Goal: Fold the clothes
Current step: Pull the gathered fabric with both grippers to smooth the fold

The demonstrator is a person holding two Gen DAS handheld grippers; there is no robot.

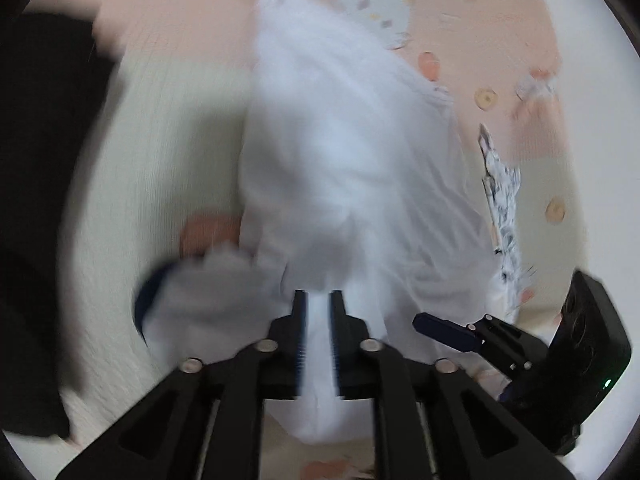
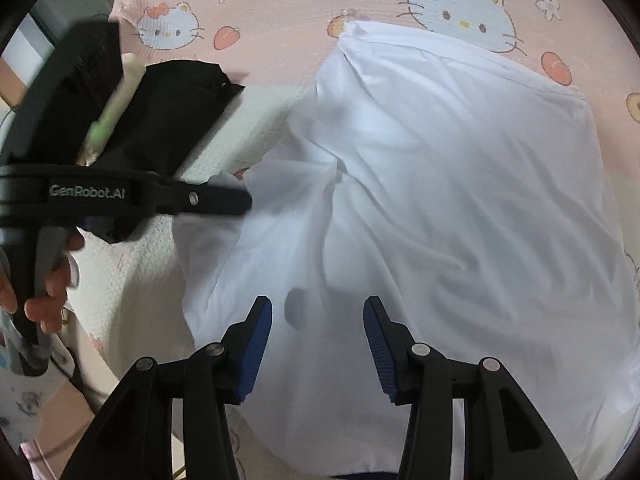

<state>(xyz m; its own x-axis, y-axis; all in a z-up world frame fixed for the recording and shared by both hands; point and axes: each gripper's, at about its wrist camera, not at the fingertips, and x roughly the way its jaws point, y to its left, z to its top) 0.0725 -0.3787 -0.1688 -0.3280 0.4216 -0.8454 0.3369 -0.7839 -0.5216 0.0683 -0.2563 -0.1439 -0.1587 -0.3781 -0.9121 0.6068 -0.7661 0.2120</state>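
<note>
A white garment lies spread and wrinkled across a pink cartoon-print bedsheet, with a black garment just beside it to the left in the right wrist view. The step in hand looks like the gap between two folds: the white piece is already doubled over in part, and both tools are over its near edge.

The right gripper hovers above the cloth with its jaws spread wide and nothing between them. The left gripper has its jaws only narrowly apart, with white fabric showing in the gap; the view is too blurred to tell whether the pads are pressing on the cloth or merely framing it. In the right wrist view the person's hand grips the left tool's handle beside a loose flap of the white garment.

The next move probably calls for each gripper to take a fresh hold on the near hem or on the loose flap at the left, then carry it over the body of the garment while keeping the layers flat.
</note>
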